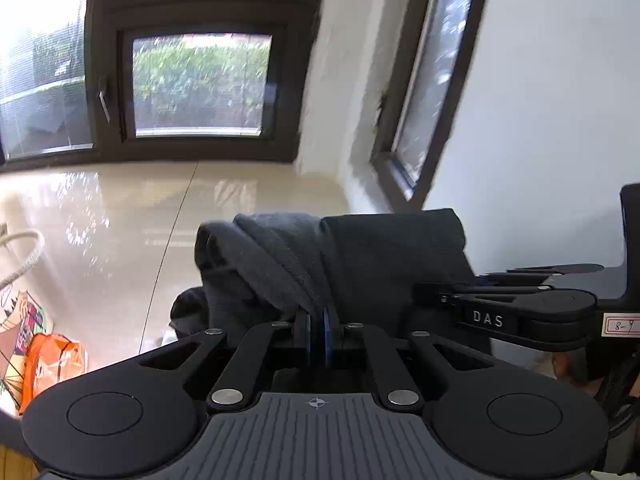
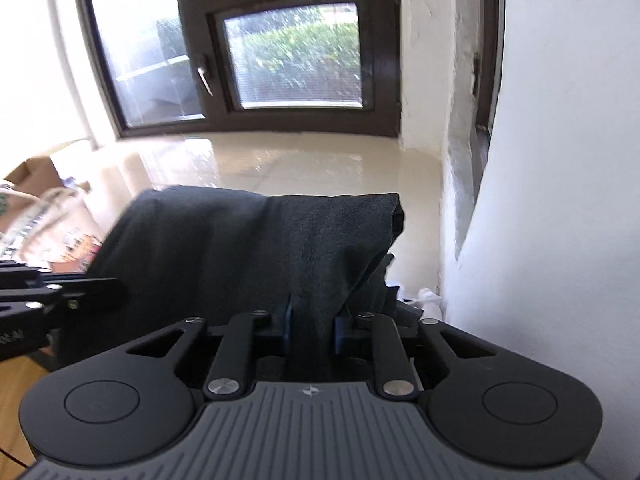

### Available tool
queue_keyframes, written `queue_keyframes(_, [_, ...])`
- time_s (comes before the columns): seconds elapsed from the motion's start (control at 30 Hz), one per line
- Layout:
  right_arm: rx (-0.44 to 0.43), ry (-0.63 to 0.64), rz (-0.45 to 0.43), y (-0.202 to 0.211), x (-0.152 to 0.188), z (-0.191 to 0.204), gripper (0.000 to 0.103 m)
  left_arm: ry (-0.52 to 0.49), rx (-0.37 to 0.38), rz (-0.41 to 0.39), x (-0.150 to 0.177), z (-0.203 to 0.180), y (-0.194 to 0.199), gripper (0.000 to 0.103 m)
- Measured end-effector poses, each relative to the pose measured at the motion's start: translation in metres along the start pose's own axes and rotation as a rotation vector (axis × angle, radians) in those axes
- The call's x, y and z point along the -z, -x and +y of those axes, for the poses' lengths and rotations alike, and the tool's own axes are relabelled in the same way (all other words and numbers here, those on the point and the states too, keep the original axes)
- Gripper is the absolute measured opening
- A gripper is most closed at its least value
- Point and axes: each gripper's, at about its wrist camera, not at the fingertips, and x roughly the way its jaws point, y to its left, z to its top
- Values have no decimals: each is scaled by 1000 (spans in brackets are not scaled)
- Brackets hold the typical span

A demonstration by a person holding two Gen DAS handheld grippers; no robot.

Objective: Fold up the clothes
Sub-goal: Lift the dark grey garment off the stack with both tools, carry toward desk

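A dark grey garment [image 1: 360,264] is held up in the air between both grippers, its top edge stretched from one to the other. My left gripper [image 1: 318,334] is shut on one bunched end of the cloth, blue pads pressed together on it. In the right wrist view the same garment [image 2: 240,248] drapes ahead, and my right gripper [image 2: 311,328] is shut on a thick fold of it. The right gripper [image 1: 520,312] shows side-on in the left wrist view; the left gripper's [image 2: 60,300] black linkage enters the right wrist view from the left. The garment's lower part is hidden.
A glossy cream window ledge [image 1: 120,220] lies ahead under dark-framed windows [image 1: 200,84], with a white wall [image 2: 560,200] close on the right. Bags and a cardboard box [image 2: 36,176] sit at the left, an orange bag [image 1: 52,364] below, and some white items [image 2: 428,300] by the wall.
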Motion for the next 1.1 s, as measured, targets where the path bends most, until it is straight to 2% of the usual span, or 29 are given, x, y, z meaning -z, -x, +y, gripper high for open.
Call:
queue_keyframes(0.1, [-46,18,-39,34,-3,8,15,16,7,-36,4,-4,26,7])
queue_keyframes(0.3, [-136,71,-101,101,-17,25,13,64,-12,-89,14,1,85,7])
queue_keyframes(0.4, [-177,100,-117,131,-23,36,13,107,5,-119,24,5,115,7])
queue_keyframes(0.57, [-246,138,-149,177,-35,72,12,148,6,-179,45,10,167,7])
queue_keyframes(0.67, [-321,164,-167,199,-34,114,10,185,-6,-229,57,17,204,7])
queue_keyframes(0.87, [-473,218,-203,242,-33,199,9,286,-110,-317,92,48,294,7])
queue_keyframes(1.0, [-591,248,-218,268,-30,259,8,339,-239,-380,127,72,363,7])
queue_keyframes(1.1, [-698,281,-200,280,-19,321,7,371,-365,-425,153,89,413,7])
